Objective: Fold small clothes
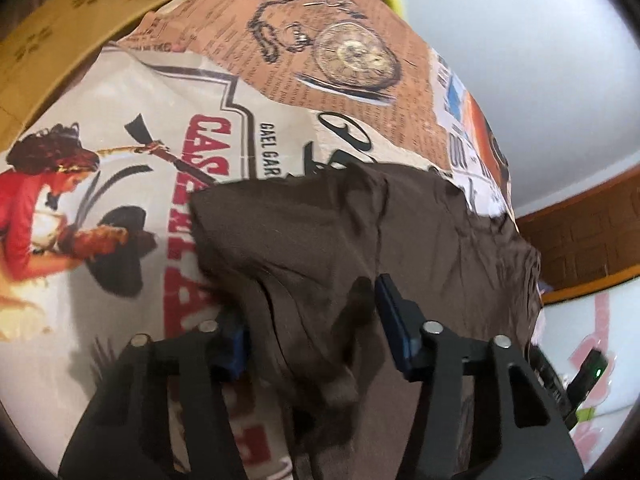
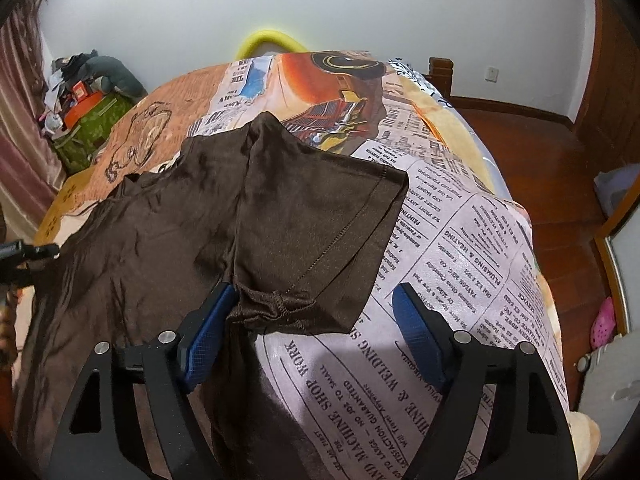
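Observation:
A small dark brown T-shirt (image 2: 168, 224) lies spread on a bed covered by a printed newspaper-and-poster blanket (image 2: 460, 240). Its sleeve (image 2: 320, 216) lies flat toward the right. My right gripper (image 2: 312, 312) is open, its blue fingers (image 2: 208, 336) either side of the sleeve's bunched lower seam. In the left wrist view the shirt (image 1: 360, 240) lies rumpled, and my left gripper (image 1: 308, 320) is open with a raised fold of brown cloth between its fingers (image 1: 394, 320). The left gripper's tip shows at the left edge of the right wrist view (image 2: 24, 252).
A yellow foam loop (image 2: 272, 40) sits at the bed's far end. A cluttered green box (image 2: 92, 120) stands left of the bed. A wooden floor (image 2: 540, 168) and a pink shoe (image 2: 604, 320) lie to the right. A cardboard box (image 1: 60, 40) stands beside the bed.

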